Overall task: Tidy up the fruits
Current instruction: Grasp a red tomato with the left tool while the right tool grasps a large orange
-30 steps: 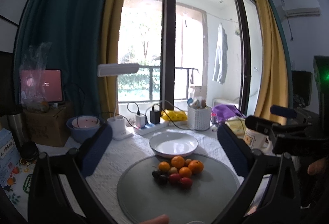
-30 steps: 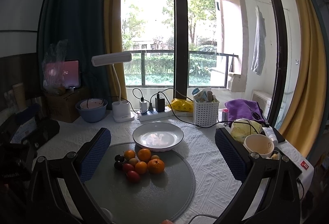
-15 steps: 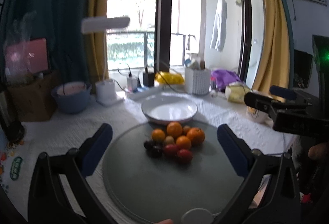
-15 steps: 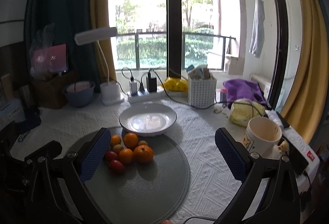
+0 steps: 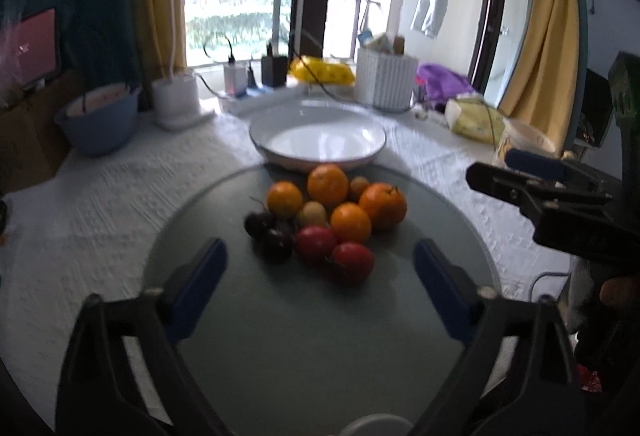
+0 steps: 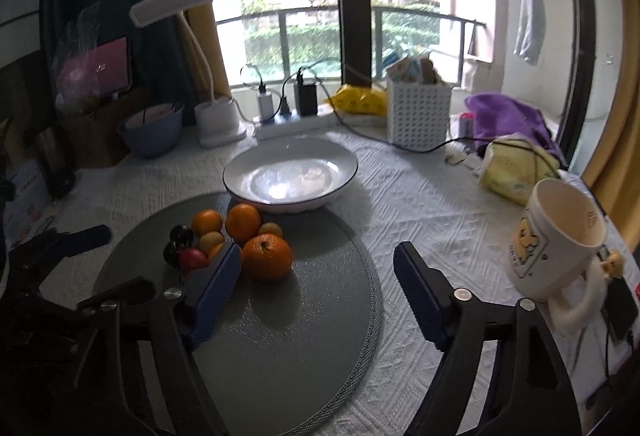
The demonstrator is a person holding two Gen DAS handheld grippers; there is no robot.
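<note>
A pile of small fruits lies on a round grey mat (image 5: 304, 348) (image 6: 280, 348): several oranges, the largest (image 5: 383, 205) (image 6: 267, 256) at the right, red fruits (image 5: 352, 262) (image 6: 193, 259), dark plums (image 5: 276, 245) (image 6: 181, 234) and small yellow-green ones (image 5: 311, 213). An empty white bowl (image 5: 318, 136) (image 6: 290, 172) stands just behind the pile. My left gripper (image 5: 320, 264) is open, just in front of the pile. My right gripper (image 6: 318, 268) is open, low over the mat; its left finger (image 6: 218, 276) is beside the largest orange and hides part of the pile.
A white mug (image 6: 556, 236) stands at the right edge. Behind the bowl are a white basket (image 6: 418, 112), a power strip with chargers (image 6: 292, 120), a desk lamp (image 6: 216, 116), a blue bowl (image 6: 152, 128) and a yellow packet (image 6: 516, 172). A white cloth covers the table.
Both grippers have moved forward and down toward the fruit pile. The fruits and bowl have not moved.
</note>
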